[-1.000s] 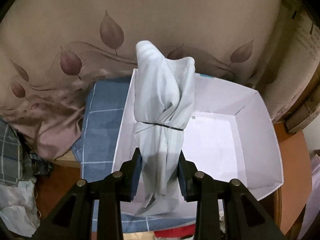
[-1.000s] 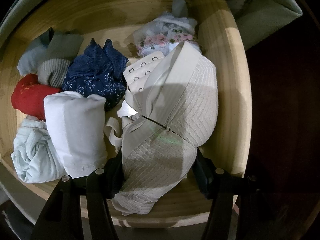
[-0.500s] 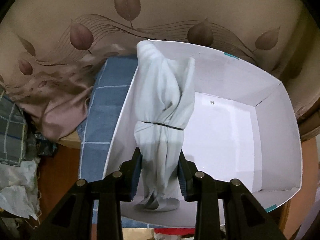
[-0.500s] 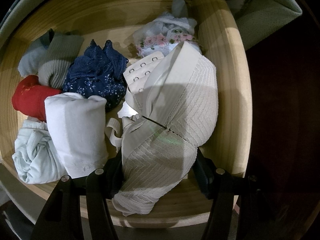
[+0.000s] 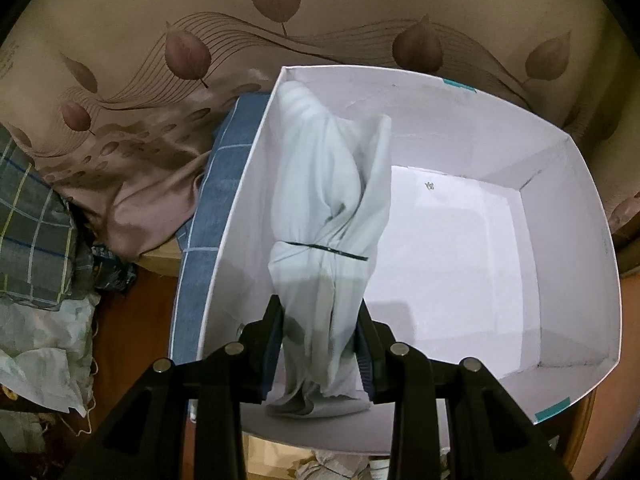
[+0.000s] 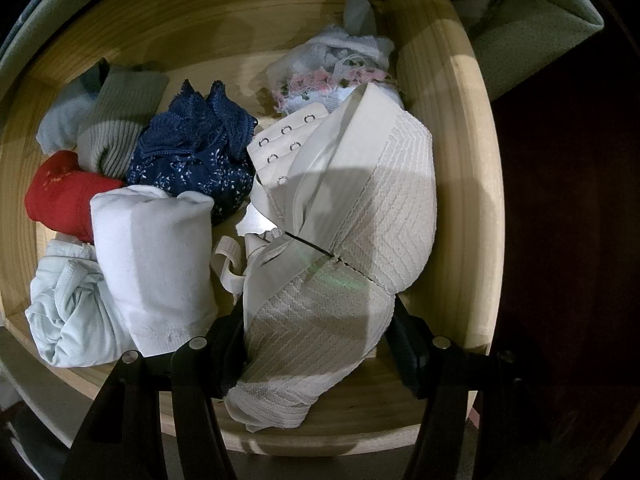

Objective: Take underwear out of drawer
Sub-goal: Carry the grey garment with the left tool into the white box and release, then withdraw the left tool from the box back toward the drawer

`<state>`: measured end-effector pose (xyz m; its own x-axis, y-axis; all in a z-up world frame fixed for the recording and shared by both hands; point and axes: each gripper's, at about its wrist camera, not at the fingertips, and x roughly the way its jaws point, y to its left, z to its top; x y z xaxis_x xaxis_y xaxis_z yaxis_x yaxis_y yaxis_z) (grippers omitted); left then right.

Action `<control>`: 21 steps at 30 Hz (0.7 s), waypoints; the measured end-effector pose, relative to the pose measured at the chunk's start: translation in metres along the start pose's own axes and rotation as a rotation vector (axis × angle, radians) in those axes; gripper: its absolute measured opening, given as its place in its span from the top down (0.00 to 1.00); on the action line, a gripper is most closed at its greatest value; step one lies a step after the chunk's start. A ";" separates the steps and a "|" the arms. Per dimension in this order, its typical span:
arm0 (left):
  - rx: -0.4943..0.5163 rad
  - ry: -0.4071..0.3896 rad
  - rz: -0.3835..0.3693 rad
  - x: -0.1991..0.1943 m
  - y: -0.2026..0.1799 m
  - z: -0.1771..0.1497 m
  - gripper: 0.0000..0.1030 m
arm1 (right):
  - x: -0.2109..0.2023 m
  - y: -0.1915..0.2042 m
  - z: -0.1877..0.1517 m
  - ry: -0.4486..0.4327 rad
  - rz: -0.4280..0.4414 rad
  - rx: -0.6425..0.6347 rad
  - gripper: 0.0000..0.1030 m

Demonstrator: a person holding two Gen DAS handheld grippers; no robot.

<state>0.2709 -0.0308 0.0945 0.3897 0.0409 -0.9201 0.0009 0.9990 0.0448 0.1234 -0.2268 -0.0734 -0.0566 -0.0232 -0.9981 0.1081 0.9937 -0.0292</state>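
My left gripper (image 5: 320, 350) is shut on a pale grey-white rolled garment (image 5: 326, 208), which hangs inside the open white cardboard box (image 5: 576, 240), near its left wall. In the right wrist view my right gripper (image 6: 318, 344) is shut on a cream textured bra (image 6: 360, 216), pointing straight down into the wooden drawer (image 6: 476, 184). The bra's hook strap lies up toward the drawer's middle. Other pieces lie in the drawer: a white folded piece (image 6: 154, 264), a pale blue one (image 6: 68, 312), a red one (image 6: 56, 196), a navy lace one (image 6: 200, 156).
A blue checked cloth (image 5: 216, 216) lies under the box's left side. A leaf-patterned beige sheet (image 5: 200, 52) fills the background. Plaid fabric (image 5: 28, 232) and crumpled white material (image 5: 40, 344) sit at the far left. Grey ribbed socks (image 6: 116, 120) and a floral lace item (image 6: 332, 76) lie at the drawer's back.
The left gripper has sunk and tipped downward with the garment, so more of the box's inside shows and the garment's end now lies within the box. The right gripper and the bra have stayed still.
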 end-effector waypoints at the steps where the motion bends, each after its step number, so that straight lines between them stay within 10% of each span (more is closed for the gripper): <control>1: 0.003 0.004 0.005 0.000 0.000 0.000 0.68 | 0.000 0.000 0.000 0.001 -0.001 0.000 0.43; 21: 0.013 -0.076 -0.013 -0.036 0.009 0.002 0.57 | 0.000 0.000 0.000 -0.004 0.004 -0.002 0.44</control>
<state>0.2588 -0.0232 0.1284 0.4587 0.0259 -0.8882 0.0186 0.9991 0.0387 0.1233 -0.2273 -0.0732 -0.0521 -0.0196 -0.9985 0.1066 0.9940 -0.0251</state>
